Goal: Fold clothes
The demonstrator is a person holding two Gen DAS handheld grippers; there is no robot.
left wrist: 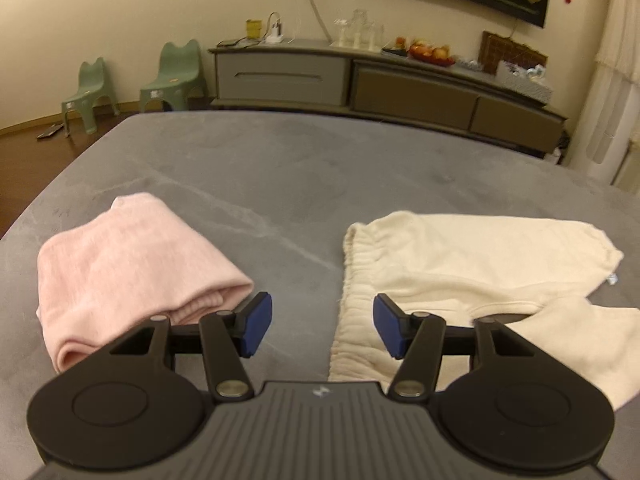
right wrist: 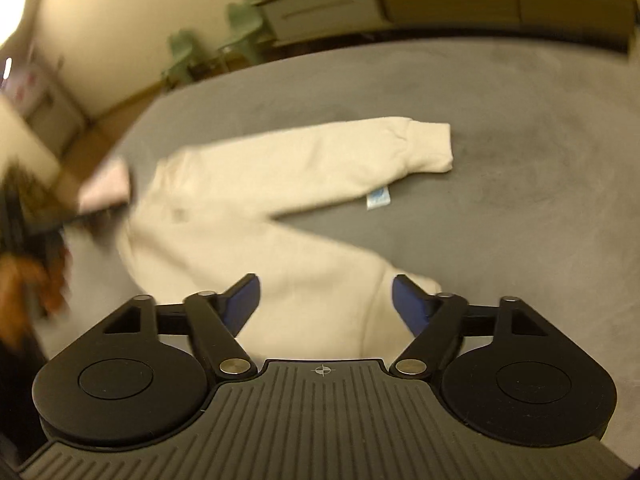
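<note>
The cream trousers lie spread flat on the grey counter, waistband toward your left, the two legs splayed apart toward your right; a folded pink garment sits just beside them, off the waistband end. Expect the trousers to handle as soft, light, limp fleece: they will sag and drag rather than hold shape, and the nap looks unlikely to slip on the pads. Take hold at firm edges, I would judge: the gathered elastic waistband for one gripper, a ribbed cuff for the other, pinching through both layers. Your left gripper hangs above the counter between the pink garment and the waistband, tilted downward, jaws roughly half apart with nothing in them. Your right gripper points steeply down over the nearer trouser leg, close to its cuff, jaws wide and holding nothing, the fabric showing between them but not pinched. The right wrist view is blurred.
</note>
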